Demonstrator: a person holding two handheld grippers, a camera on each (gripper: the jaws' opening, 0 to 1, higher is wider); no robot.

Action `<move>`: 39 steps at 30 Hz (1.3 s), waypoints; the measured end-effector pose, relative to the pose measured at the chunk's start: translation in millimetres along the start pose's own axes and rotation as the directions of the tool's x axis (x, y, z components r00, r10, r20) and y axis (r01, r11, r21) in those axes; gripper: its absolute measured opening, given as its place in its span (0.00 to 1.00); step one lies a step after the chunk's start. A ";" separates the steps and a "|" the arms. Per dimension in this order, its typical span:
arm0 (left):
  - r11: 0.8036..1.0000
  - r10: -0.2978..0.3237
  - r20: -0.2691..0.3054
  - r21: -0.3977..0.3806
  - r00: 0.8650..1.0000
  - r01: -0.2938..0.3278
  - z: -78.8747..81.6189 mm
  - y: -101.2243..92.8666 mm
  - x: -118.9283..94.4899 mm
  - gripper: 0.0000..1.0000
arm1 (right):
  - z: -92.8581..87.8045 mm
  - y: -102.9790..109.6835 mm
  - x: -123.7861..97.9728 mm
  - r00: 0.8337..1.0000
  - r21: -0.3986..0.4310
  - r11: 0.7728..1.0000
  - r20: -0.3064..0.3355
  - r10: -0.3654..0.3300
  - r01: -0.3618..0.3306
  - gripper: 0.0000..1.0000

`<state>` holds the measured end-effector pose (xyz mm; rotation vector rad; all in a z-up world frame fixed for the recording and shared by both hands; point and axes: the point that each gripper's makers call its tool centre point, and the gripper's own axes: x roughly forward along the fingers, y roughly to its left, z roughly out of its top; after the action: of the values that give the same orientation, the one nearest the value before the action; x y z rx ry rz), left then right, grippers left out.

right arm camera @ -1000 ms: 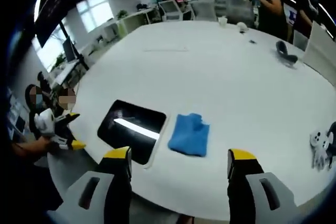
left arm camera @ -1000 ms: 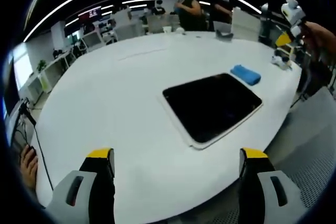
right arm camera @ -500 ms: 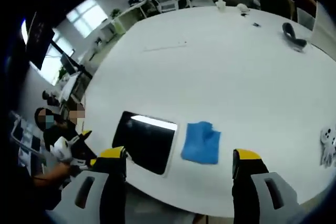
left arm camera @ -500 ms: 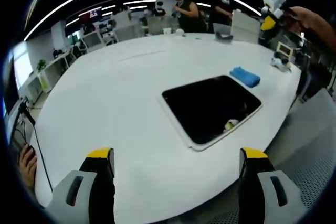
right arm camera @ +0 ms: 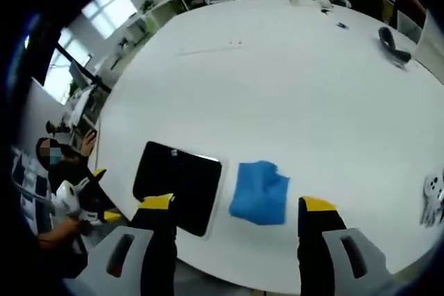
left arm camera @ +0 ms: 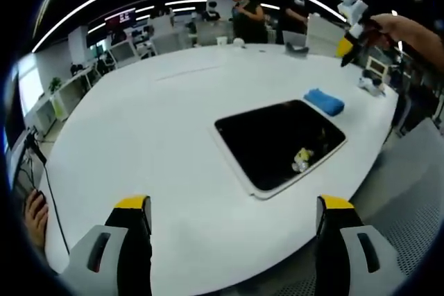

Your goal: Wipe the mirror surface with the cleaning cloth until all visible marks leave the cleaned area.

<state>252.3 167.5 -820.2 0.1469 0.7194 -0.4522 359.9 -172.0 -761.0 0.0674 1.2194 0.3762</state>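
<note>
Reaching past the mirror (right arm camera: 179,186) with your right gripper (right arm camera: 236,223), jaws spread and empty, you could snag only a fold of the soft blue cloth (right arm camera: 260,193) lying just beside the mirror's right edge. Your left gripper (left arm camera: 234,227), also spread, faces the glossy, dark, rounded-rectangle mirror.

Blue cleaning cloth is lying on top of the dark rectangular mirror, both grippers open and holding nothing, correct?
Not quite. The blue cleaning cloth lies on the white table beside the dark rectangular mirror, clear of its frame, as the right gripper view shows. The rest holds: the left gripper and right gripper are both open and holding nothing.
</note>
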 end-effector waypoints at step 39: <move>1.000 -0.018 -0.016 0.003 1.000 0.018 -3.3 -2.5 1.4 0.99 | -25.2 -32.9 91.3 0.991 -0.061 0.990 -0.025 -0.132 0.131 0.26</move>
<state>250.1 165.7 -823.5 0.1472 0.7365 -0.4693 371.2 -177.6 -860.5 -0.0697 1.2333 0.2989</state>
